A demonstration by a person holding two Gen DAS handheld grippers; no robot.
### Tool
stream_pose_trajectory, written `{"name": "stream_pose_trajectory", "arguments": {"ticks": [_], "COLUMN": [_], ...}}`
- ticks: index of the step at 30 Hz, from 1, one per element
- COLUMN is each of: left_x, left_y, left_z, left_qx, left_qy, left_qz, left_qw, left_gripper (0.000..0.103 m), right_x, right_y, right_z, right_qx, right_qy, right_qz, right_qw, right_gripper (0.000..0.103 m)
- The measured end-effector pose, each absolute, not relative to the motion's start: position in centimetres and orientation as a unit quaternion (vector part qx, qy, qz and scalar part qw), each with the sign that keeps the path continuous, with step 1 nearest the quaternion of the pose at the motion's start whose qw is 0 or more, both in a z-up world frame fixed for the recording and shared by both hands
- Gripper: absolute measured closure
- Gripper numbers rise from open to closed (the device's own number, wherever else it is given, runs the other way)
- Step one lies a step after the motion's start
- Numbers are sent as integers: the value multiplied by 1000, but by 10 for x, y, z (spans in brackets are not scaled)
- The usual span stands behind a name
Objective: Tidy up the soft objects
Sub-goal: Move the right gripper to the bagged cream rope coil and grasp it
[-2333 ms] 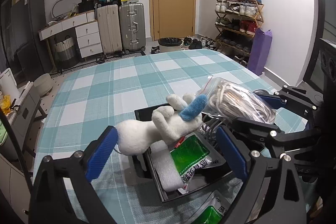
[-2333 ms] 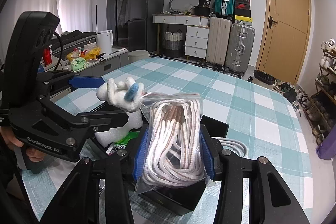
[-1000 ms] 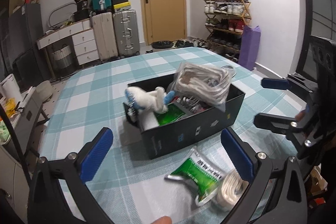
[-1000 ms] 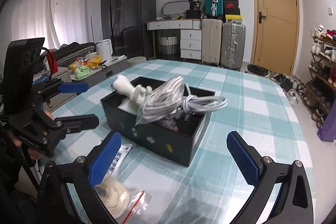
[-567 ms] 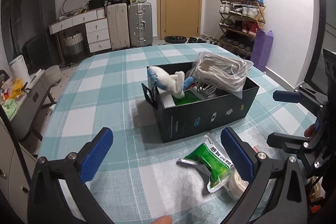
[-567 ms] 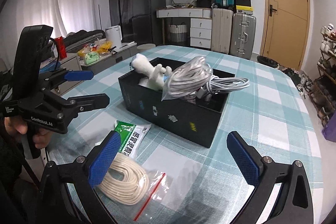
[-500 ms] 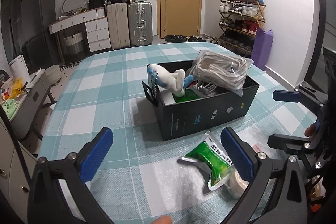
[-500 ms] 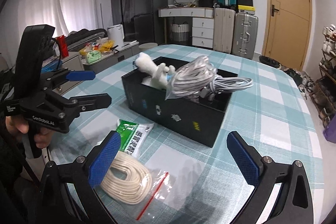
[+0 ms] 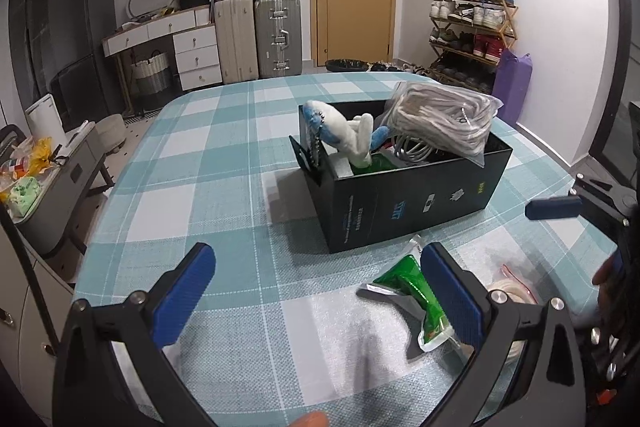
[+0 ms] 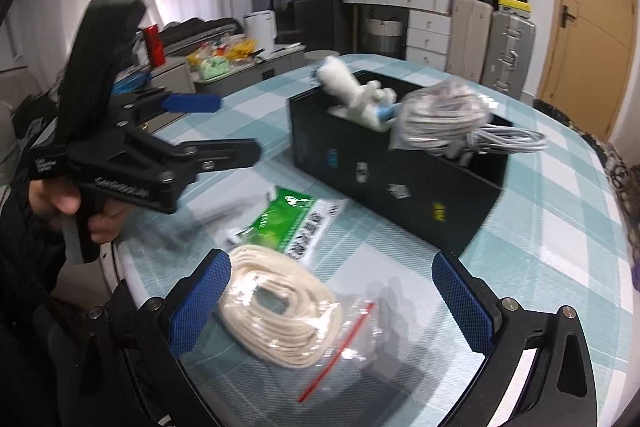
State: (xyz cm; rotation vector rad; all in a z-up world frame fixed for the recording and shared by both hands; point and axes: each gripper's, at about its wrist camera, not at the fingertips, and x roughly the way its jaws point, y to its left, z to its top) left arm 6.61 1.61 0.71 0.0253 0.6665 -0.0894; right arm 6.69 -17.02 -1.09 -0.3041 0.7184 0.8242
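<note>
Black box (image 9: 404, 203) sits mid-tabletop (image 9: 208, 163), already packed with plush toy (image 9: 344, 137) and bagged cables. Two items are left out near the tabletop's near edge: bagged rope coil (image 10: 280, 323), light, limp, slick plastic, best pinched across the coil bundle, not the loose film; green pouch (image 10: 296, 223), flat and floppy, best taken by an edge. Left gripper (image 9: 316, 291) and right gripper (image 10: 332, 301): fingers spread wide, nothing held.
</note>
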Motion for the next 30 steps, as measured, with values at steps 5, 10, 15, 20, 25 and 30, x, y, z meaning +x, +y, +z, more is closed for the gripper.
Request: {"name": "stream_pose_trajectory", "arguments": {"ticks": [5,10,15,20,25,30], "left_x": [65,66,66,66,66,66], "left_y": [16,16,16,15,14,14], "left_z": [7,6,5,4,3,2], "left_qx": [11,9,9,11,15,15], "left_qy": [326,328,328,330,331,331], "left_qz": [-45,-51,-51,-52,-53,-53], "left_qw": [944,943,943,942,942,942], "left_gripper": [0,0,0,0,0,0], "right_x": [59,59,61,71,83,96], "right_y": [-160,-151,-143,-148,-158,-169], "right_z": [-17,-28,-40,-42,-40,-38], "right_qx": [-156,-165,-176,-161,-144,-128], "right_qy": [348,374,396,411,419,424], "right_qz": [413,427,416,396,376,346], "right_qw": [827,807,799,805,814,827], "right_gripper": [1,1,1,1,1,1]}}
